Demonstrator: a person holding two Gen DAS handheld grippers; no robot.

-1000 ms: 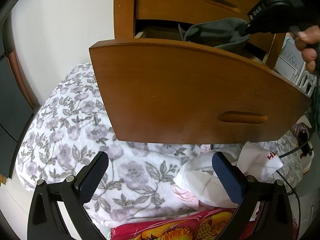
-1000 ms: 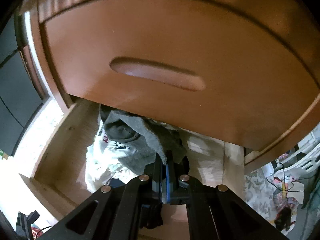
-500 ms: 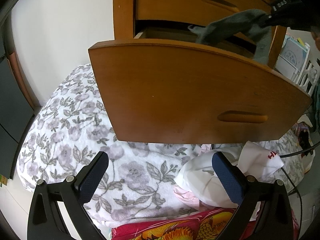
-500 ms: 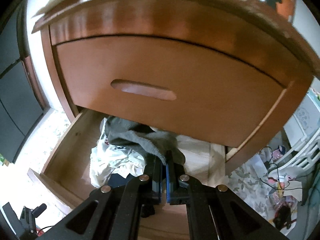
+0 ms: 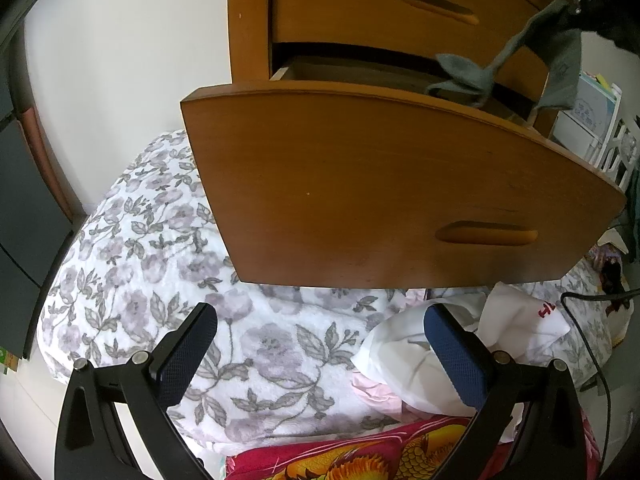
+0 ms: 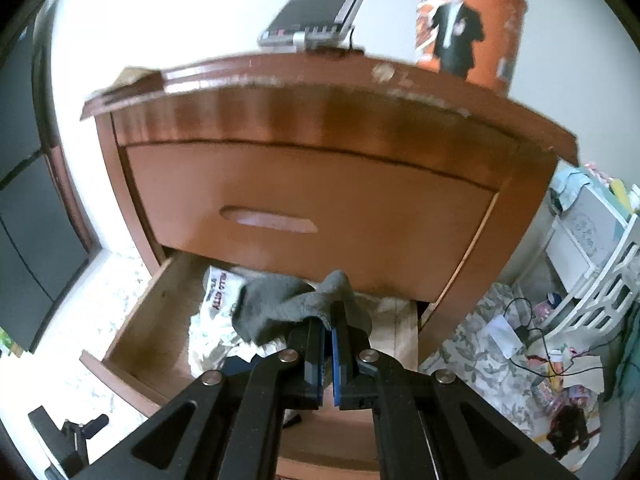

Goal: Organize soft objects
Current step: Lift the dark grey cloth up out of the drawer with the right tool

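While the right gripper [image 6: 328, 344] has its two fingers pressed together on a grey cloth [image 6: 288, 304], the cloth hangs from the pinch above the open drawer [image 6: 140, 344] of a wooden cabinet [image 6: 320, 120]; in the right wrist view the cloth falls from the fingertips toward 10 o'clock, and one end of it is over the white printed fabric [image 6: 218, 292] that lies inside the drawer, though I cannot tell if it touches it; the upper drawer [image 6: 304, 208] of the cabinet is closed, with a long groove for the hand; on the cabinet top, at 1 o'clock, an orange cup [image 6: 468, 20] is standing, and at 12 o'clock a dark flat device [image 6: 320, 4] leans, a little blurred.

In the left wrist view the same grey cloth [image 5: 520, 60] is seen at 1 o'clock, stretched in the air above the far side of the drawer [image 5: 380, 192], whose curved front fills the middle; the left gripper [image 5: 320, 356] has its fingers spread wide and nothing is between them; under it lies a flowered blanket [image 5: 160, 260]; just beside the right finger, at 4 o'clock, a white garment [image 5: 404, 364] is crumpled on the blanket; at 6 o'clock there is a red and gold fabric [image 5: 360, 456]; a black cable [image 5: 592, 344] runs at 3 o'clock.
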